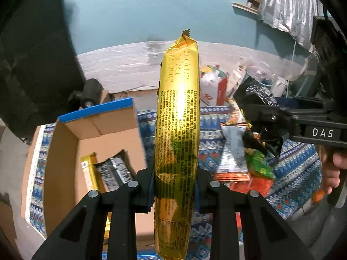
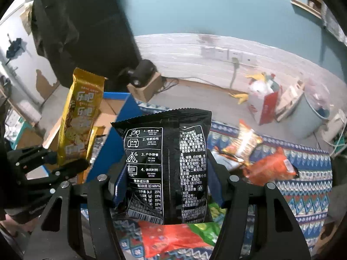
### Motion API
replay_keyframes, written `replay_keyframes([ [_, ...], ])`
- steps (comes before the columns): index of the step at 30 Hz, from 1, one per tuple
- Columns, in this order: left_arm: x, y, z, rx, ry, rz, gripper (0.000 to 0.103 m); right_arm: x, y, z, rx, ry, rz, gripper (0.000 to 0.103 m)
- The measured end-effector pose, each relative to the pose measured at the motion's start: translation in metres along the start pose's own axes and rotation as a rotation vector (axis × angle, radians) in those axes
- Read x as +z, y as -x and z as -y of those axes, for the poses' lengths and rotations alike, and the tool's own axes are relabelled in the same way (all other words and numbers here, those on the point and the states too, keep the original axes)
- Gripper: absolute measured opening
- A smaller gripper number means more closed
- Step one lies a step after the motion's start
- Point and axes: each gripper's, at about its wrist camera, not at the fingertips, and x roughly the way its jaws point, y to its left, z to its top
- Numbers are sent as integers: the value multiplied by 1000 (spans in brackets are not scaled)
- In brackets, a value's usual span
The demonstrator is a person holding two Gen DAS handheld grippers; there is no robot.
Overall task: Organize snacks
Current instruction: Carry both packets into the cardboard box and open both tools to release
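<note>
My left gripper is shut on a long gold snack pack held upright above the patterned cloth, just right of an open cardboard box that holds a gold pack and a black pack. My right gripper is shut on a black snack bag, lifted above a pile of snacks. The right gripper also shows in the left wrist view with the black bag. The left gripper and gold pack show in the right wrist view.
Loose snack bags lie on the patterned cloth: orange ones, a red one, a green one, a silver-black one. A small box with a black roll, a red-white carton and a grey bin stand on the floor behind.
</note>
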Motion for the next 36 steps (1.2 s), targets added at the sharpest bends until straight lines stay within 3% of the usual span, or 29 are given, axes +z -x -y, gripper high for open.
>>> replay_keyframes([
  [12, -11, -2, -59, 45, 118, -9, 28, 18, -36, -53, 55, 68, -38, 63],
  [21, -26, -24, -106, 68, 236, -66, 28, 28, -59, -87, 94, 107, -57, 63],
  [36, -38, -35, -139, 101, 326, -147, 29, 32, -86, -110, 129, 130, -98, 63],
])
